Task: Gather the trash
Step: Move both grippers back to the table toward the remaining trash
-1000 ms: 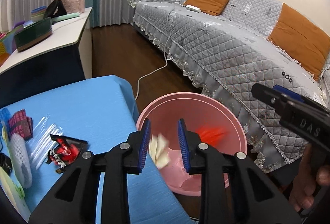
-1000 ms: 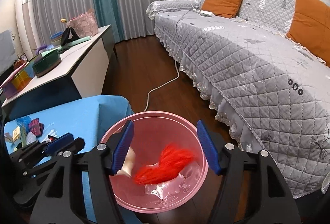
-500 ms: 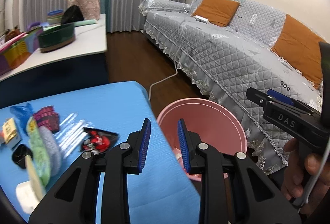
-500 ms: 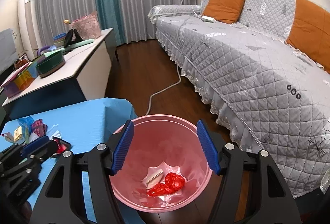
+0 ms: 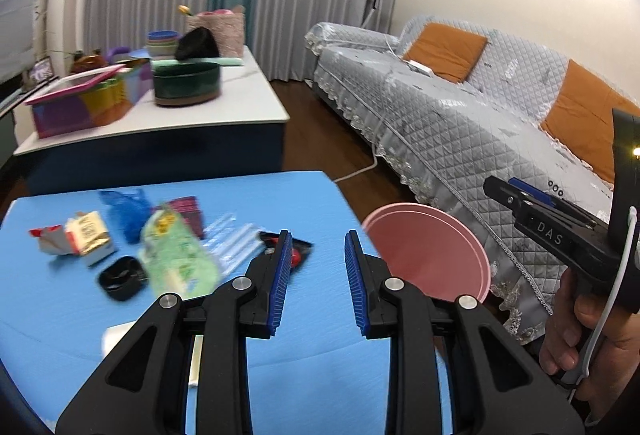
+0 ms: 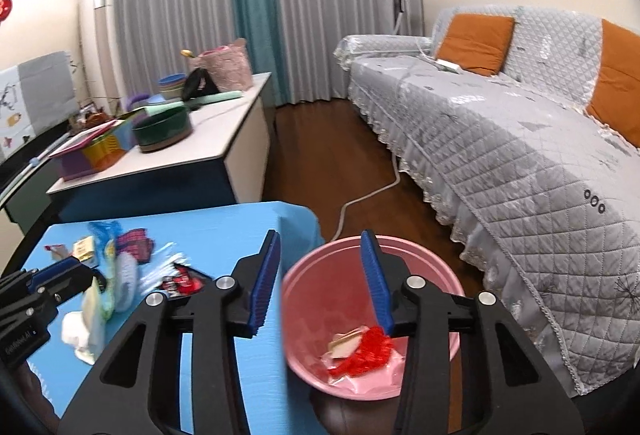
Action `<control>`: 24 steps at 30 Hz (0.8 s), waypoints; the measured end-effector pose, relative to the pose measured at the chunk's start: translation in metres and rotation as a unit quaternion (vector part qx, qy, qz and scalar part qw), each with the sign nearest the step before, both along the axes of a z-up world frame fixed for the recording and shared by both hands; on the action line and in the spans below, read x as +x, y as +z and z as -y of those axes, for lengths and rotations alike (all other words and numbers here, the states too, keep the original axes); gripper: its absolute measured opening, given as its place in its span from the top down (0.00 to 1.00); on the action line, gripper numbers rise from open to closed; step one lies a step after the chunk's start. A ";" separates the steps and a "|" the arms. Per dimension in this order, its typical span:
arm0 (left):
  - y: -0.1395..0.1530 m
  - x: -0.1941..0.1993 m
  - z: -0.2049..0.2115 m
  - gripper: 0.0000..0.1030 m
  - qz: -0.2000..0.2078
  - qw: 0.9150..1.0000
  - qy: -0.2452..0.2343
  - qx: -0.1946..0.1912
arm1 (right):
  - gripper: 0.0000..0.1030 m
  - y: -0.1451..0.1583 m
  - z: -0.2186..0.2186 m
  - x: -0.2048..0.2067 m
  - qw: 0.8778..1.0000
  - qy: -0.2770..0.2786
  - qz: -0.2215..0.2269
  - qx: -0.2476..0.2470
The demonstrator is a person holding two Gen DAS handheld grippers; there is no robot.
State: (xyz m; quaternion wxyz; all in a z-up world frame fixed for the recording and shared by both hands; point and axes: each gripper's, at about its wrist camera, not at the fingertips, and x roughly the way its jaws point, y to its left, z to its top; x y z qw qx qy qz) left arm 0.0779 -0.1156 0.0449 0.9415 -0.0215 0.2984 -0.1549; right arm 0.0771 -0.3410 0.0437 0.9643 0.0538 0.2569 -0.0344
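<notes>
While the grey quilted sofa [image 6: 520,163] is filling the 3 o'clock side of the right wrist view, with orange cushions [image 6: 474,43] leaning on its back, the white-topped sideboard [image 6: 216,139] is standing at 10 o'clock, carrying a dark green bowl [image 6: 162,129] and coloured boxes. Nearer the camera, the blue table [image 5: 240,203] is taking up the lower left of the left wrist view. Just beside its right edge, on the dark wooden floor, the pink bin [image 6: 332,283] is sitting at 5 o'clock of the right wrist view, and a red mesh scrap [image 6: 366,353] and a pale paper piece [image 6: 344,343] are lying in its bottom.

Trash is still lying on the table at 9 o'clock of the left wrist view: a green packet [image 5: 178,255], a blue net bag [image 5: 126,211], a clear plastic wrapper [image 5: 236,239], a small printed carton [image 5: 86,233], a red and black wrapper [image 5: 296,253] and a black cap [image 5: 122,277]; most of it is blurred.

The left gripper [image 5: 314,283] is hanging over the table's right part, its blue pads parted a little and nothing between them. The right gripper [image 6: 322,281] is hovering above the bin's left rim; its jaws are closing, with nothing between them. A hand [image 5: 580,331] is holding that gripper's handle at 4 o'clock of the left wrist view.
</notes>
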 end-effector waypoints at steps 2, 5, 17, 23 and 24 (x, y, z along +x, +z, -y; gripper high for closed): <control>0.002 -0.006 -0.016 0.74 0.003 1.000 0.011 -0.001 | 0.64 0.002 -0.010 -0.002 1.000 0.012 0.002 0.005; 0.004 -0.015 -0.041 0.74 0.005 0.999 0.034 -0.002 | 0.67 0.003 -0.023 -0.003 1.000 0.026 0.005 0.009; -0.035 -0.027 -0.134 0.74 -0.020 0.990 0.140 -0.005 | 0.70 -0.014 -0.088 0.015 0.996 0.090 -0.020 0.020; -0.065 -0.016 -0.155 0.74 -0.053 0.985 0.163 -0.004 | 0.70 -0.032 -0.116 0.034 0.993 0.111 -0.044 0.017; -0.069 -0.014 -0.158 0.73 -0.060 0.984 0.165 -0.007 | 0.70 -0.035 -0.118 0.036 0.992 0.113 -0.047 0.016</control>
